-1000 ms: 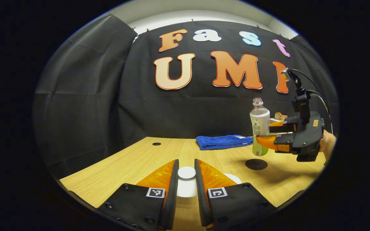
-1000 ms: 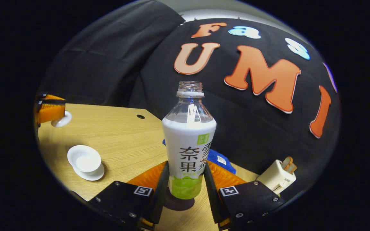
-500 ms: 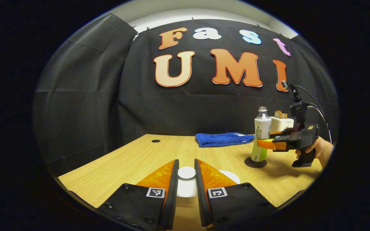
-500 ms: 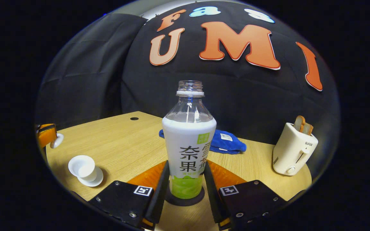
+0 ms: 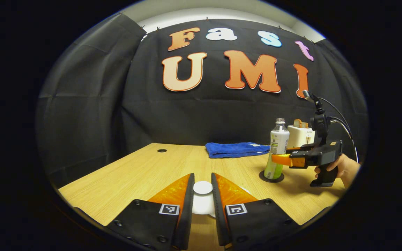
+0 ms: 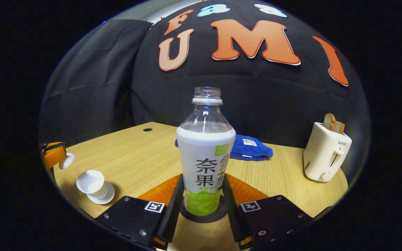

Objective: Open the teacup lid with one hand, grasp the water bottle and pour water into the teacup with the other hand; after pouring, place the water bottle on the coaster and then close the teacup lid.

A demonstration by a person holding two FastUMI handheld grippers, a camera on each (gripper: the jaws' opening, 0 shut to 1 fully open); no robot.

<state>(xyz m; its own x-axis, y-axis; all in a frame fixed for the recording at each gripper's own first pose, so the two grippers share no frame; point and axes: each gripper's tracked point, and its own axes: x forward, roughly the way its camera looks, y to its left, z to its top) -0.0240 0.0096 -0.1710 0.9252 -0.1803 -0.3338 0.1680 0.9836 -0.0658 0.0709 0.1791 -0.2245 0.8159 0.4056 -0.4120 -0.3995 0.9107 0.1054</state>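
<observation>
In the right gripper view we have the right gripper [image 6: 202,195] closed around the lower part of the water bottle [image 6: 205,157], a finger pressing on each side of it. The bottle stands upright with no cap on its neck, and its base sits on the dark round coaster [image 6: 218,215] on the wooden table [image 6: 141,153]. At about nine o'clock from the bottle in this view we see the open teacup [image 6: 91,182] on its white saucer [image 6: 108,197], well apart from the coaster. Just beyond it, at the picture's edge, the left gripper [image 6: 56,155] holds the white lid [image 6: 67,161] up off the table, beside the cup and not over it. A blue cloth [image 6: 253,149] lies behind the bottle at one o'clock, and a white toaster [image 6: 325,157] with bread slices in its slot stands at three o'clock. In the left gripper view our left gripper [image 5: 202,193] is narrow, its two fingers clamped on the knob of the lid [image 5: 202,187]. Farther off at two o'clock in that view, the bottle [image 5: 277,150] stands on the coaster [image 5: 271,177] with the right gripper [image 5: 278,158] at its side, a hand [image 5: 340,169] around the handle.
</observation>
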